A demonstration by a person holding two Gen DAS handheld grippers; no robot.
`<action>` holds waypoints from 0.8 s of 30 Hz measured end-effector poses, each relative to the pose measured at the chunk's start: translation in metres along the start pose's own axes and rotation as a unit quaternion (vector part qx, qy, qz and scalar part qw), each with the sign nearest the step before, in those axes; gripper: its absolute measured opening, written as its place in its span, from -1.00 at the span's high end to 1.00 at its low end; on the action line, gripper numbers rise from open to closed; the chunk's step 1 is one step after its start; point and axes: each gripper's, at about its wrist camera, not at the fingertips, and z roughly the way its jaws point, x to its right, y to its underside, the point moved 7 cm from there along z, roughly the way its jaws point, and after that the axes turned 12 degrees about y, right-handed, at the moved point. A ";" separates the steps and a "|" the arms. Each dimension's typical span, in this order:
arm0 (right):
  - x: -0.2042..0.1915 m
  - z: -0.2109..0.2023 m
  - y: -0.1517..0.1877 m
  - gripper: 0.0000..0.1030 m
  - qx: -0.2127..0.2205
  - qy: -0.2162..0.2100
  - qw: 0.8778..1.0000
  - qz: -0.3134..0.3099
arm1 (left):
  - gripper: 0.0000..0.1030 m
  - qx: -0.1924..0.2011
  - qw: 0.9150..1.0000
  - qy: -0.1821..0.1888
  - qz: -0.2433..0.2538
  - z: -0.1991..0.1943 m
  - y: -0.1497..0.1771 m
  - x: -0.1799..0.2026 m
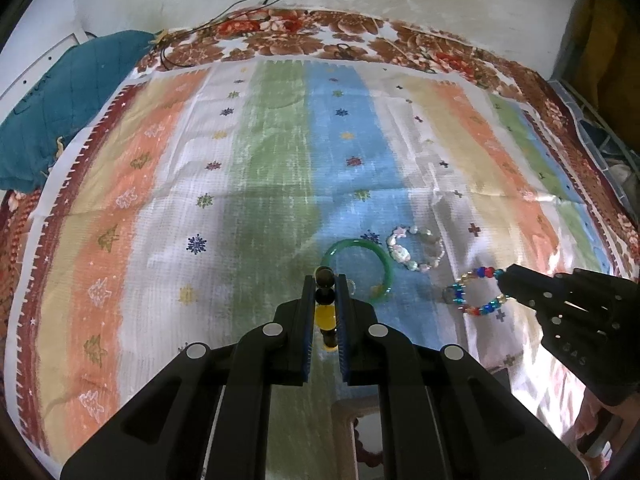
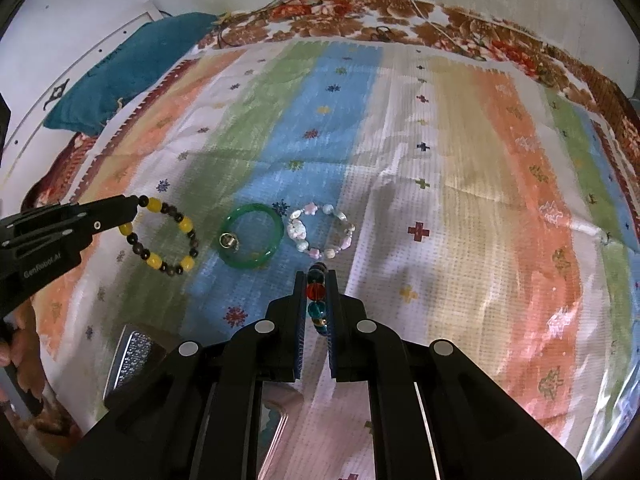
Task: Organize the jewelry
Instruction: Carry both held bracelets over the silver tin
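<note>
A: Holding two pcs at once rn. My left gripper (image 1: 325, 292) has its jaws pinched narrow on the yellow-and-dark bead bracelet (image 2: 164, 240), and my right gripper (image 2: 316, 280) is pinched the same way on the multicolour bead bracelet (image 1: 478, 292). Both loops hang off the fingertips, low over the striped cloth (image 1: 160, 184).

B: How far along, u reckon?

A: Mid-task, my guess. The green bangle (image 2: 251, 235) and the pale pink bead bracelet (image 2: 322, 232) lie flat side by side on the blue stripe, just apart, w/ a small silver ring (image 2: 229, 241) inside the bangle. The two held pcs aren't set down yet, so looks like they go either end of that row. Can't tell what the final layout is meant to be.

B: Orientation of the held ones?

A: Yellow one: loop faces up, near flat, extending from the left tips toward the bangle, slightly oval w/ its long axis along the row. Multicolour one: roughly round loop reaching from the right tips back toward the pink bracelet, no clear long axis. There's a mirror-ish box (image 2: 132, 356) near the front edge; contents unclear.
</note>
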 end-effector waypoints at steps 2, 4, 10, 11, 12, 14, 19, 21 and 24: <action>-0.001 -0.003 0.000 0.81 0.003 -0.003 1.000 0.001 | 0.82 0.004 1.000 0.003 0.001 -0.005 0.000 0.003; -0.003 -0.008 0.000 0.81 0.007 -0.007 1.000 0.001 | 0.82 0.009 1.000 0.007 0.003 -0.010 0.000 0.007; -0.005 -0.027 -0.001 0.81 0.026 -0.014 1.000 0.005 | 0.82 0.024 1.000 0.017 0.011 -0.025 0.000 0.019; -0.006 -0.031 -0.002 0.81 0.031 -0.019 0.999 0.004 | 0.82 0.027 0.999 0.017 0.014 -0.027 0.000 0.021; -0.007 -0.034 -0.002 0.81 0.035 -0.020 0.999 0.004 | 0.82 0.029 0.999 0.019 0.015 -0.029 0.000 0.023; -0.008 -0.037 -0.002 0.81 0.039 -0.019 0.999 0.001 | 0.82 0.033 0.999 0.025 0.017 -0.034 0.001 0.027; -0.014 -0.049 -0.001 0.81 0.051 -0.017 0.998 -0.011 | 0.82 0.042 0.998 0.034 0.026 -0.045 0.002 0.035; -0.015 -0.055 0.001 0.81 0.056 -0.016 0.998 -0.015 | 0.82 0.042 0.998 0.037 0.030 -0.046 0.005 0.038; -0.015 -0.061 0.004 0.81 0.060 -0.018 0.998 -0.015 | 0.82 0.041 0.998 0.041 0.035 -0.049 0.008 0.042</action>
